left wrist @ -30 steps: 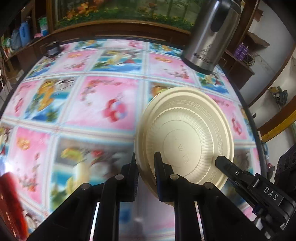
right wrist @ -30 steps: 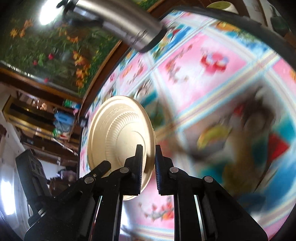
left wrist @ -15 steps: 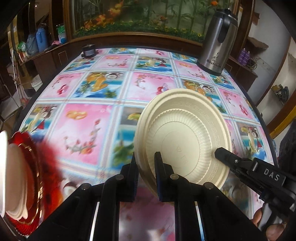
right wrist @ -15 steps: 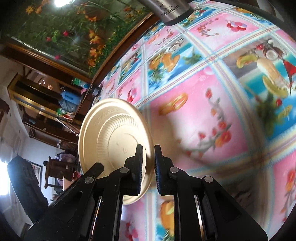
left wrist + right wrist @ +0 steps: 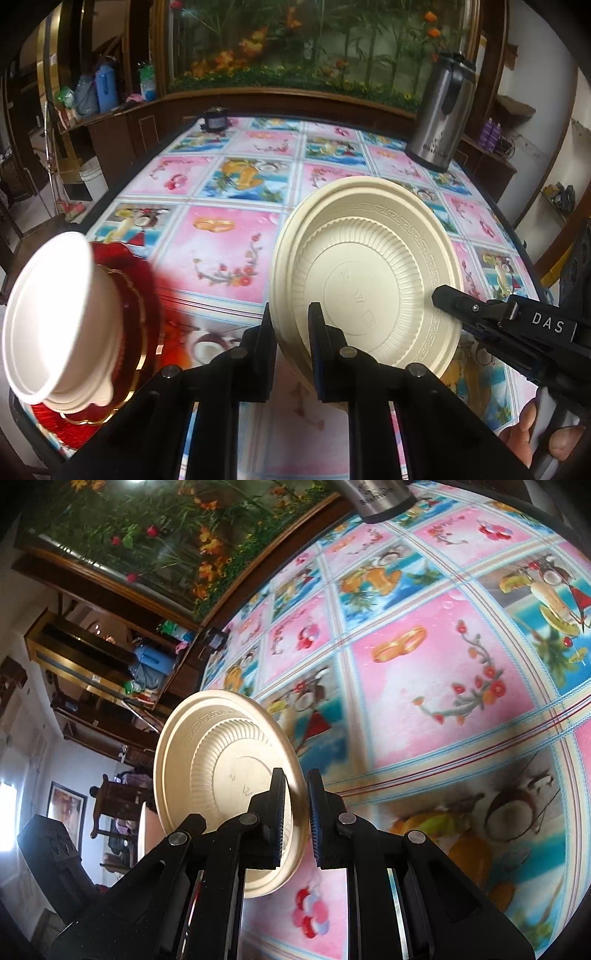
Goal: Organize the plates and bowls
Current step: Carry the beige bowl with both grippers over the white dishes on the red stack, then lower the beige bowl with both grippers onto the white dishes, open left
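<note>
Carried leftward toward the red stack [image 5: 140, 314], a cream plate [image 5: 365, 273] is being gripped at opposite rims by both tools [image 5: 291, 321] [image 5: 295, 794]; light, stiff, likely slippery.

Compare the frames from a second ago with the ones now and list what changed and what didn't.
Both grippers carried the cream plate back across the table: the steel flask has shrunk into the distance, and a white bowl stacked on red plates has come into view at the left. Nothing was grabbed or released. The left gripper and right gripper remain clamped on opposite edges of the plate, which stays tilted.
</note>
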`<state>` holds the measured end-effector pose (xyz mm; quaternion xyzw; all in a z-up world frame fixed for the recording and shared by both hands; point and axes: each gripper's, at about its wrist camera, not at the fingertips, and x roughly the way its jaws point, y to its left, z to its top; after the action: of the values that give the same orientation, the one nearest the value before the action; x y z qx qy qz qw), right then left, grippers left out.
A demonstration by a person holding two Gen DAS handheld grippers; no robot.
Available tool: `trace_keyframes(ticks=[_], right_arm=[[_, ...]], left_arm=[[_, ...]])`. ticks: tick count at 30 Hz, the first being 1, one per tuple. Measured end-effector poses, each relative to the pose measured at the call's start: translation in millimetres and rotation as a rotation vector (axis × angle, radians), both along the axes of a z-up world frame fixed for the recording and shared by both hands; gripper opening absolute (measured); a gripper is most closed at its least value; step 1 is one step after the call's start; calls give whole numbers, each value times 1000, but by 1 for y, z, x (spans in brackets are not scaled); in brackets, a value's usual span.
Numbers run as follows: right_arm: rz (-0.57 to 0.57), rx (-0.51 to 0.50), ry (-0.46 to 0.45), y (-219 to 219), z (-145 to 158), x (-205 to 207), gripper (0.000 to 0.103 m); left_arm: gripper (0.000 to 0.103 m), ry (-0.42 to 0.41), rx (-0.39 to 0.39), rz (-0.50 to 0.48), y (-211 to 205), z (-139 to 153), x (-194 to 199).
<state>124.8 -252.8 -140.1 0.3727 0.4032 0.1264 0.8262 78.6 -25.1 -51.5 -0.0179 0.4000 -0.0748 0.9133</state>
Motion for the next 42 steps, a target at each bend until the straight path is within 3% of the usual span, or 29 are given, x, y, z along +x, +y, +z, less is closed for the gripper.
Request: trace_keyframes(ticks=[15, 26, 42], right_arm=[[86, -3, -58, 57, 36, 1, 13], [193, -45, -118, 127, 68, 9, 14], [313, -54, -126, 205, 71, 16, 14]], left_arm=[[15, -90, -31, 77, 59, 27, -14], [15, -141, -46, 192, 117, 45, -23], [15, -128, -56, 311, 178, 40, -30]])
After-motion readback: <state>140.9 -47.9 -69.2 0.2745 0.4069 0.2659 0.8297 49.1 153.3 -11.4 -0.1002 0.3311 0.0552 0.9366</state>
